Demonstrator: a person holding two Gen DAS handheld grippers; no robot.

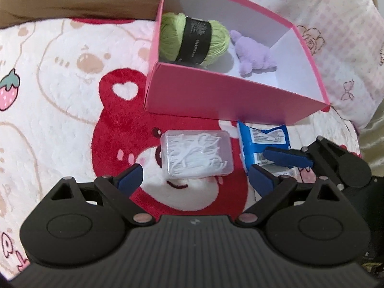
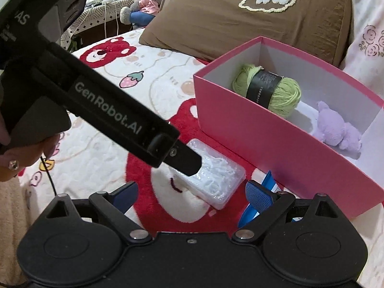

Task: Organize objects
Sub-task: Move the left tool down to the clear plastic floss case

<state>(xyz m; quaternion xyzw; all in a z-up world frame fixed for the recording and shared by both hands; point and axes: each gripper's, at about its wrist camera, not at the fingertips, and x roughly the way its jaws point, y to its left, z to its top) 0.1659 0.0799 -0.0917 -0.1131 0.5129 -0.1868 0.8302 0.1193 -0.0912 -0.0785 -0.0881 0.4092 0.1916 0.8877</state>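
A pink box [image 1: 216, 100] [image 2: 264, 141] stands on the bed with a green yarn ball [image 1: 192, 40] [image 2: 268, 88] and a purple plush toy [image 1: 254, 55] [image 2: 336, 129] inside. In front of it lie a clear plastic case of white floss picks [image 1: 196, 153] [image 2: 218, 180] and a blue snack packet [image 1: 261, 141] [image 2: 268, 182]. My left gripper [image 1: 195, 180] is open, just before the clear case. My right gripper [image 2: 192, 194] is open beside it, with one finger [image 1: 285, 156] over the blue packet. The left gripper's body crosses the right wrist view [image 2: 108, 110].
The bed has a white blanket with red bear prints [image 1: 115, 144] [image 2: 153, 76]. A brown pillow [image 2: 252, 14] and a pink rose-print pillow [image 1: 336, 36] lie behind the box. A grey plush toy [image 2: 144, 2] and a cluttered table sit far back.
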